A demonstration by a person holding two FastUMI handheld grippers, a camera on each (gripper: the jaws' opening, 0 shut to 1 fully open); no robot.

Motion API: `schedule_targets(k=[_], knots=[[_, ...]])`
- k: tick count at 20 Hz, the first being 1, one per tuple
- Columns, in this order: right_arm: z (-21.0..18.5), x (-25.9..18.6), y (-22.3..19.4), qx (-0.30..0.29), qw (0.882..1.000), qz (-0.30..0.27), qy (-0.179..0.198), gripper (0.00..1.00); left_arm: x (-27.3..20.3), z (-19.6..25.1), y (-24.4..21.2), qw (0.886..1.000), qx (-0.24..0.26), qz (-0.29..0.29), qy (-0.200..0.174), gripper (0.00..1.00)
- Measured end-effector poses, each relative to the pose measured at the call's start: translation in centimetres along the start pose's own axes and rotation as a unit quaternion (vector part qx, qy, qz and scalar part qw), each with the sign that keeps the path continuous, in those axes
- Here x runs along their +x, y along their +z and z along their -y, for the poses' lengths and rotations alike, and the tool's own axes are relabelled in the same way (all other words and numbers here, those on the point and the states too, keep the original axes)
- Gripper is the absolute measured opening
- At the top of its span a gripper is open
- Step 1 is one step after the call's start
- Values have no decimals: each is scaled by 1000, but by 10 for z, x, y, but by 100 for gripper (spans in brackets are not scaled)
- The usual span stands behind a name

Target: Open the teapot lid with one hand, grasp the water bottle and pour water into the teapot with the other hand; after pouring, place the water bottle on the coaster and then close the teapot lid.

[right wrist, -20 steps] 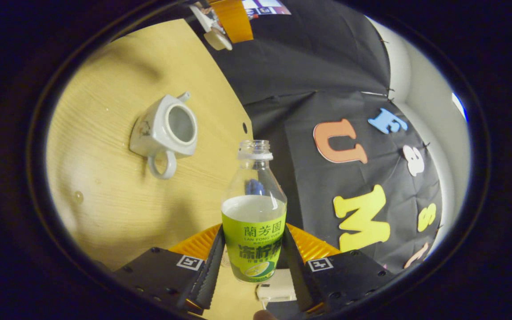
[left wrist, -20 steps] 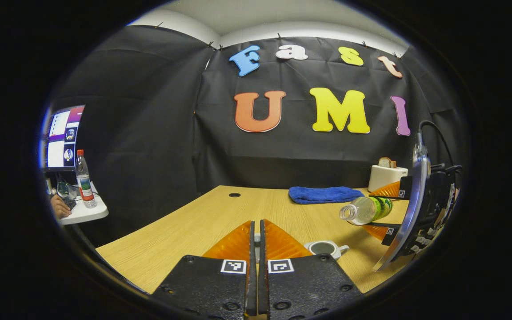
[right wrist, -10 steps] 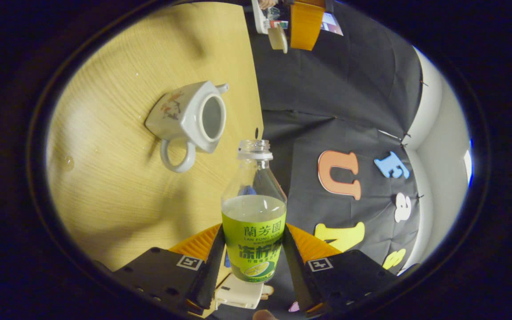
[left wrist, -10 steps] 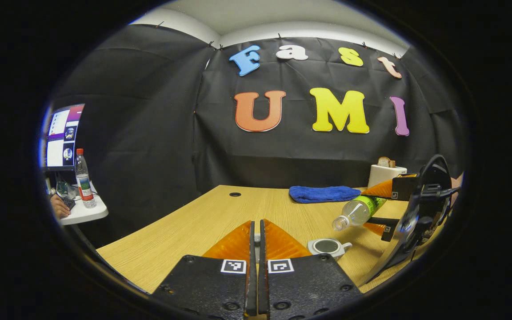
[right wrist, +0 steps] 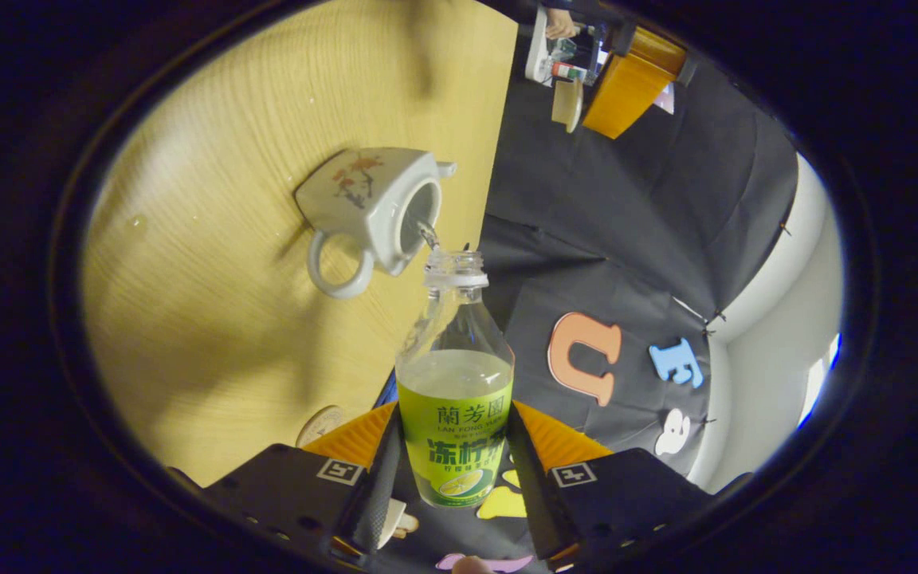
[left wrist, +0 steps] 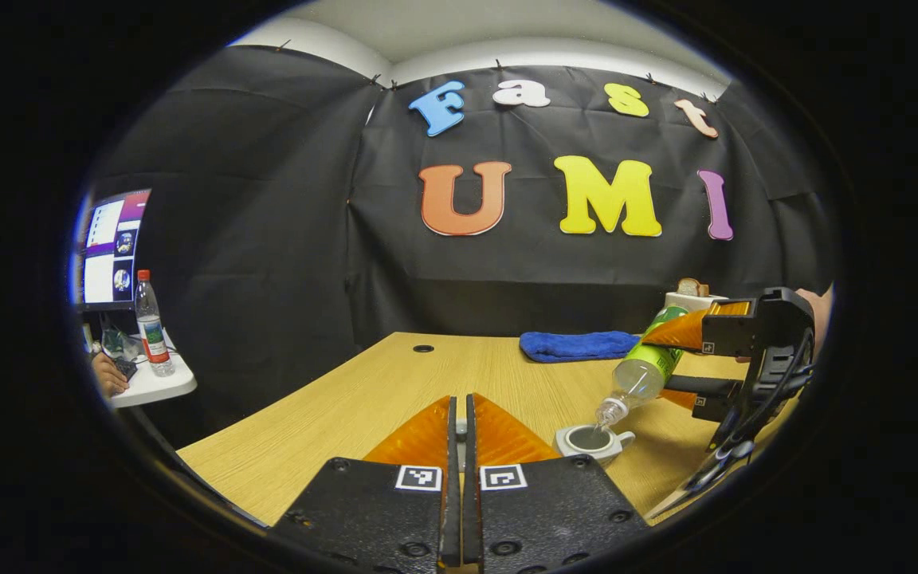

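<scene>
The teapot stands on the wooden table with its lid off, its round mouth open upward and its handle toward the right gripper in the left gripper view. In the right gripper view the teapot lies just past the bottle's neck, a flower pattern on its side.

The right gripper holds the water bottle by its green-labelled body, both fingers pressing on the label from either side. The bottle is tipped steeply, mouth down over the pot's opening, and a thin stream of water runs from the uncapped mouth into the pot. Liquid still fills the labelled part of the bottle.

The left gripper hangs above the near part of the table, its 2 fingers drawn together to a narrow slit with the small white lid knob pinched between them. In the right gripper view the lid hangs at that gripper's fingers.

A blue cloth lies at the far edge of the table, beside a white toaster.
</scene>
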State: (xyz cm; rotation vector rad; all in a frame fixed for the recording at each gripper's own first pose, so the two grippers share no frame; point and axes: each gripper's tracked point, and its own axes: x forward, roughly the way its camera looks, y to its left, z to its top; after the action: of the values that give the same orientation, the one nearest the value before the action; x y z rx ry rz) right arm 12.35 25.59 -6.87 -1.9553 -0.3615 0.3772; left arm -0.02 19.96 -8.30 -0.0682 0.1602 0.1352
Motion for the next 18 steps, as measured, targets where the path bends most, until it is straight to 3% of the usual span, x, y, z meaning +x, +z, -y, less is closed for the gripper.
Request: schedule_targets(k=[18], knots=[[17,0,6,-66,997,8,-25,70,-2,-1,2,1000,6,1,-1,4]])
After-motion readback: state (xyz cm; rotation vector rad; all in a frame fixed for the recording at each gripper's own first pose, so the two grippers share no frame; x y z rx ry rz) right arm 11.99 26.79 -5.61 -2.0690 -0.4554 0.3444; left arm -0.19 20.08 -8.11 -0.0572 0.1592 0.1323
